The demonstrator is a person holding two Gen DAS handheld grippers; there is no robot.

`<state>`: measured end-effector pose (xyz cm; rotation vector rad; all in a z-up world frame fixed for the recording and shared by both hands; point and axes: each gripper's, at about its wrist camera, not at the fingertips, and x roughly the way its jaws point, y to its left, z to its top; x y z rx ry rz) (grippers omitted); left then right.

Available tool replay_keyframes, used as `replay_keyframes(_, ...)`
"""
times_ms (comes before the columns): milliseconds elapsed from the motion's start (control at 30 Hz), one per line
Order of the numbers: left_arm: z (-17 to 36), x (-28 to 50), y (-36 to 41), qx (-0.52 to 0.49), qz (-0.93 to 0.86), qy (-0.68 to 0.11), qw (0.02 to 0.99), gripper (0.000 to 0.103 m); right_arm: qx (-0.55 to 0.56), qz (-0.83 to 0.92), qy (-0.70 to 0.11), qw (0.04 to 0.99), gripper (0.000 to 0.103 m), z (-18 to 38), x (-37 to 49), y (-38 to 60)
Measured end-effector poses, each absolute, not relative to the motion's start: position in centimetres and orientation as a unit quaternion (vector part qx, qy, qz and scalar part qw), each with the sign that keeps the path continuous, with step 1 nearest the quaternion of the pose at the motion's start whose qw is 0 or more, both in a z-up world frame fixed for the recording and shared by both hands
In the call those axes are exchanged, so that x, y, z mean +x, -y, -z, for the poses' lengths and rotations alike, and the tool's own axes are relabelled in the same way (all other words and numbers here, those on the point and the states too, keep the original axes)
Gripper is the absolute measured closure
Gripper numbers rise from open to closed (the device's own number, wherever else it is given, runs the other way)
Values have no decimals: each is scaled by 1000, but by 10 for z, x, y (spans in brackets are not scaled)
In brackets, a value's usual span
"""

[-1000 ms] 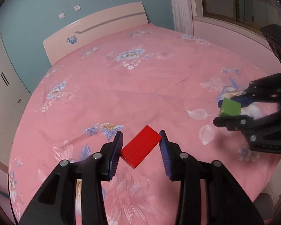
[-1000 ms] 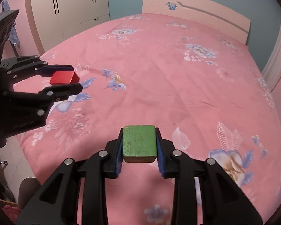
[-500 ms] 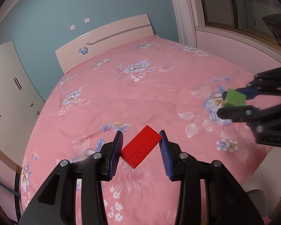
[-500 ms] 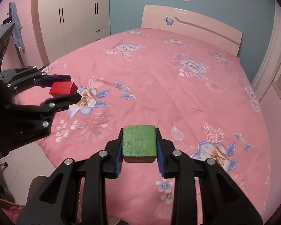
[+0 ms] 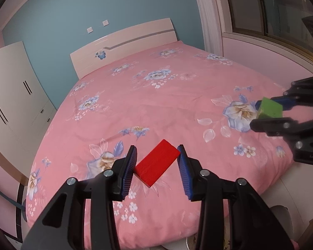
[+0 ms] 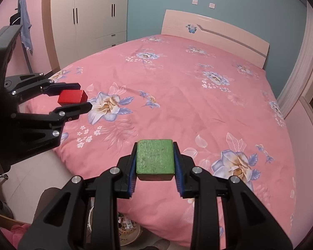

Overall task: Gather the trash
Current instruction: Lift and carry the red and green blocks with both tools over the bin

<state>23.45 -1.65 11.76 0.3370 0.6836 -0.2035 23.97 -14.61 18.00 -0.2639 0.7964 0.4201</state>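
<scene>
Both pieces are off the pink floral bed (image 5: 156, 104) for carrying: left gripper (image 5: 157, 162) jaws half-open, pinching the red block (image 5: 156, 164) corner-to-corner, right gripper (image 6: 155, 162) jaws clamped tight on the green block (image 6: 155, 156).

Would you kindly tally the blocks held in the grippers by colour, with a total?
Red block, in the left gripper: 1
Green block, in the right gripper: 1
Total: 2
</scene>
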Motion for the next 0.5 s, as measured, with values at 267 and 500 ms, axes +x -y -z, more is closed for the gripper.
replay_keyframes(267, -108, 202, 13, 164, 107, -335, 922, 61, -132, -199, -393, 888, 72, -171, 212, 148)
replay_keyframes(500, -84, 185, 13, 170, 107, -355, 913, 61, -131, -202, -413, 878, 71, -147, 193, 148)
